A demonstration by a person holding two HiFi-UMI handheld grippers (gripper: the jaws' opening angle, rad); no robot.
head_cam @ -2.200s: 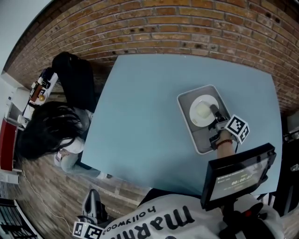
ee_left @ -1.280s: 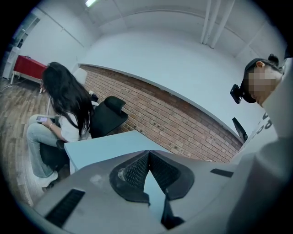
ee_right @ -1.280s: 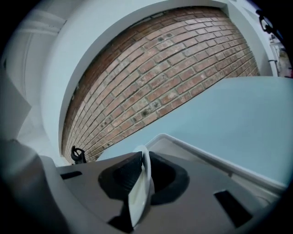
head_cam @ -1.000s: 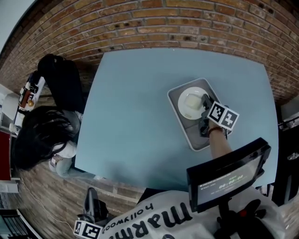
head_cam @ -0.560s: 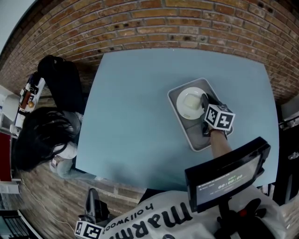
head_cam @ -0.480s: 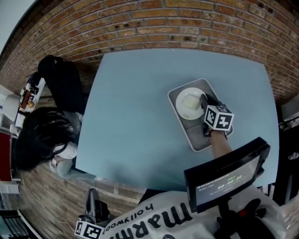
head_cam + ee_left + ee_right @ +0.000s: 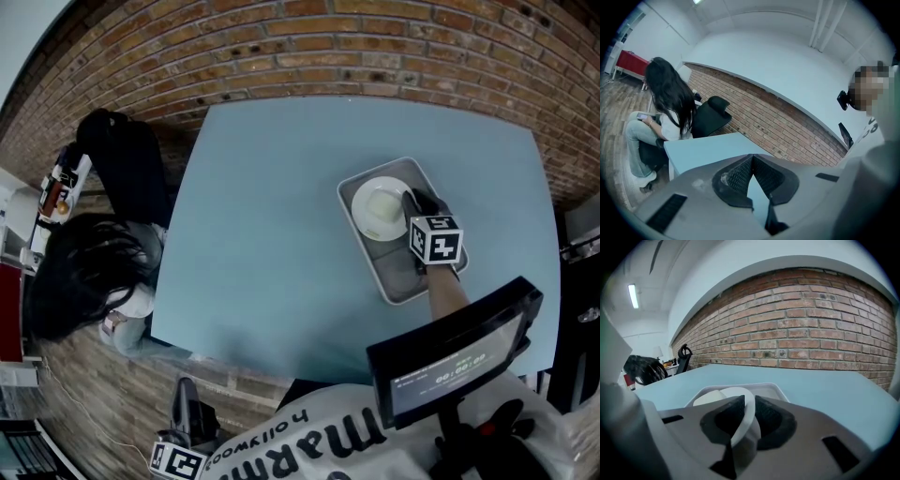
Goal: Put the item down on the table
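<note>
A white plate (image 7: 372, 217) holding a pale lump of food (image 7: 382, 205) lies in a grey tray (image 7: 398, 272) on the right half of the light blue table (image 7: 272, 234). My right gripper (image 7: 413, 202) reaches in from the near right and is shut on the plate's right rim. In the right gripper view the plate's rim (image 7: 746, 411) runs up between the right gripper (image 7: 745, 417) pads, with the tray (image 7: 774, 391) behind it. My left gripper (image 7: 187, 439) hangs low off the table's near left corner; in its own view the left gripper (image 7: 752, 161) is shut on nothing.
A person with long dark hair (image 7: 84, 272) sits at the table's left side, beside a black chair (image 7: 141, 159). A brick wall (image 7: 375, 47) runs behind the table. A small screen (image 7: 455, 361) sits close below the tray.
The head view has shifted since the oldest frame. In the last second my right gripper has turned a little at the plate's rim. Plate and tray stay in place; the left gripper is unmoved.
</note>
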